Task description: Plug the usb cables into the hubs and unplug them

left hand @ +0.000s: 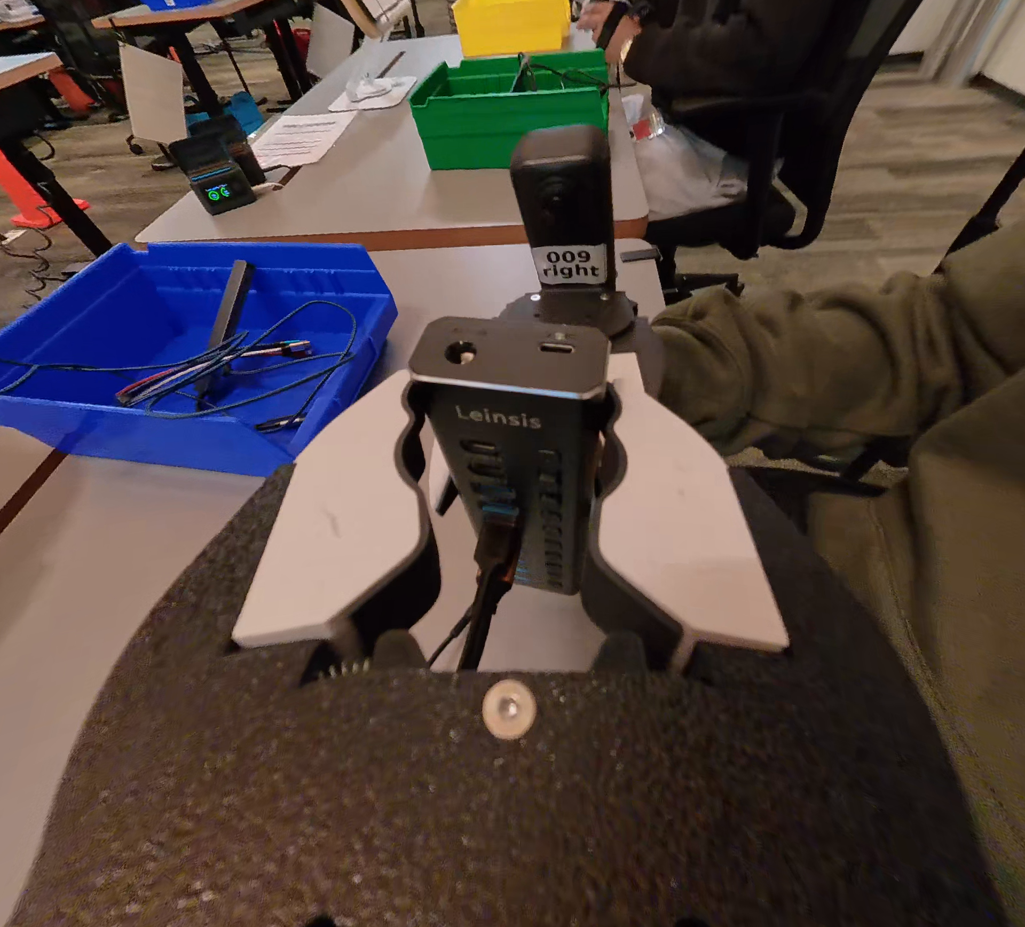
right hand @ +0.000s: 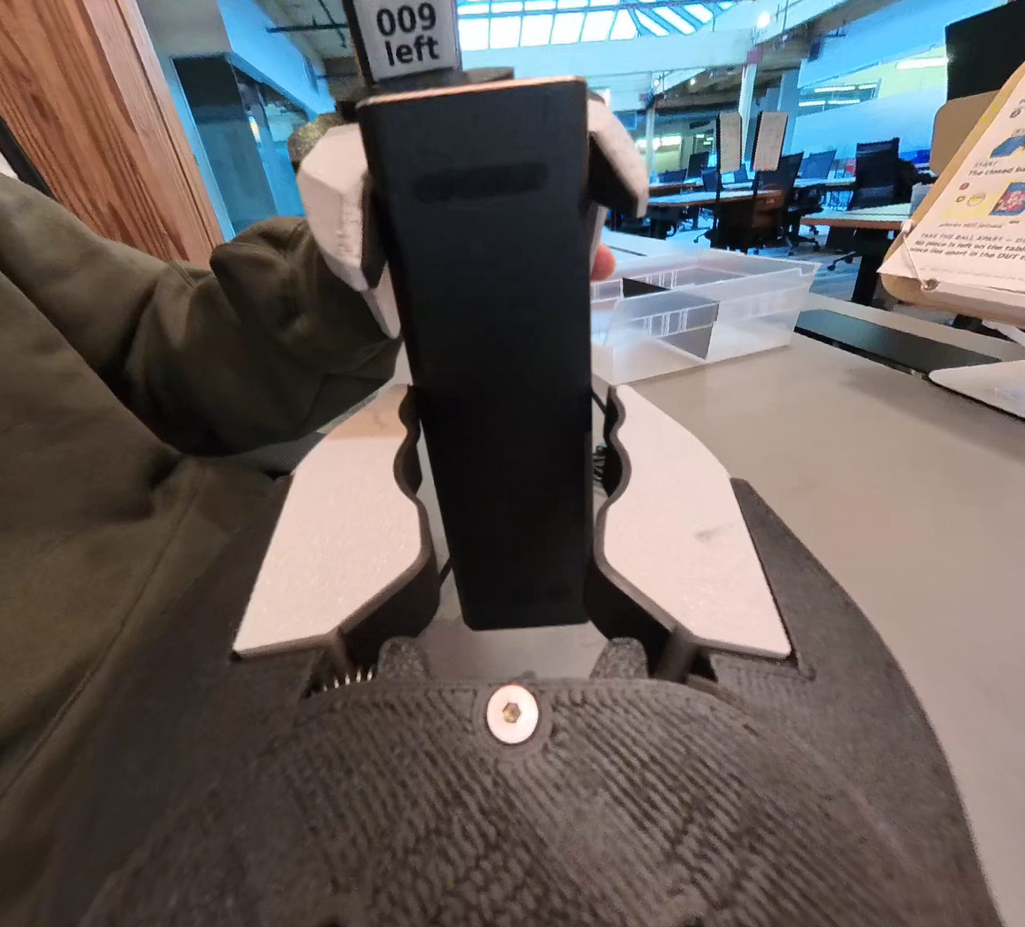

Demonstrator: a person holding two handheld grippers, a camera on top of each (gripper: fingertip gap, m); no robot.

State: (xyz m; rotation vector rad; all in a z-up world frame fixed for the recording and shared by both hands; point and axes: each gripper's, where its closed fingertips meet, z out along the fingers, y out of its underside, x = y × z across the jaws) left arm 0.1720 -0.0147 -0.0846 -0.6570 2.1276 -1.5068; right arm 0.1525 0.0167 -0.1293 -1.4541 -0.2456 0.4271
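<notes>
Both your hand-held grippers clamp the upright hub [left hand: 513, 462]; the plugged cable [left hand: 488, 589] hangs below, nearer your left hand-held gripper [left hand: 507, 420].

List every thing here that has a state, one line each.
USB hub: upright, held from both sides, one port occupied.
USB cable: plugged into the hub.
Left gripper: shut on the hub.
Right gripper: shut on the hub's back.
Blue bin: holds loose cables and a second hub.
</notes>
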